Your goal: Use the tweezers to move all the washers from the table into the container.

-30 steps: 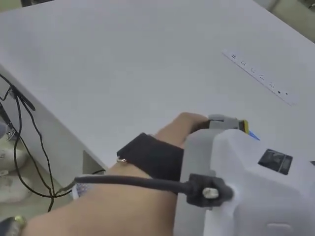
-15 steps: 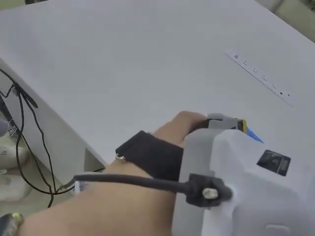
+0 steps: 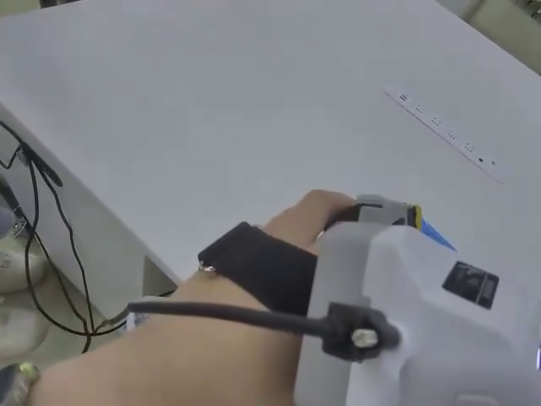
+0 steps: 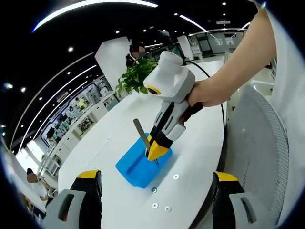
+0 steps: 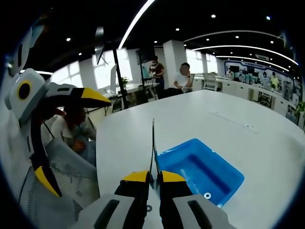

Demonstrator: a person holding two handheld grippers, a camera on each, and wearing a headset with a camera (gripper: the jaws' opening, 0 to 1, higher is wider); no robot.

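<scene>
One washer [image 5: 207, 195] is lying in the blue container [image 5: 190, 164]; four washers [image 4: 176, 176] are waiting on the tabletop [image 4: 200, 157] at its 5 o'clock side. The right gripper [image 5: 155, 175] is pinching the tweezers [image 5: 153, 143] over the container, and the left gripper [image 4: 156, 175] is hanging spread and empty.

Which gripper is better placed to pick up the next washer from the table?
Right. The right gripper is shut on the tweezers, close by the blue container and the loose washers on the table. The left gripper is open, holding nothing.
</scene>
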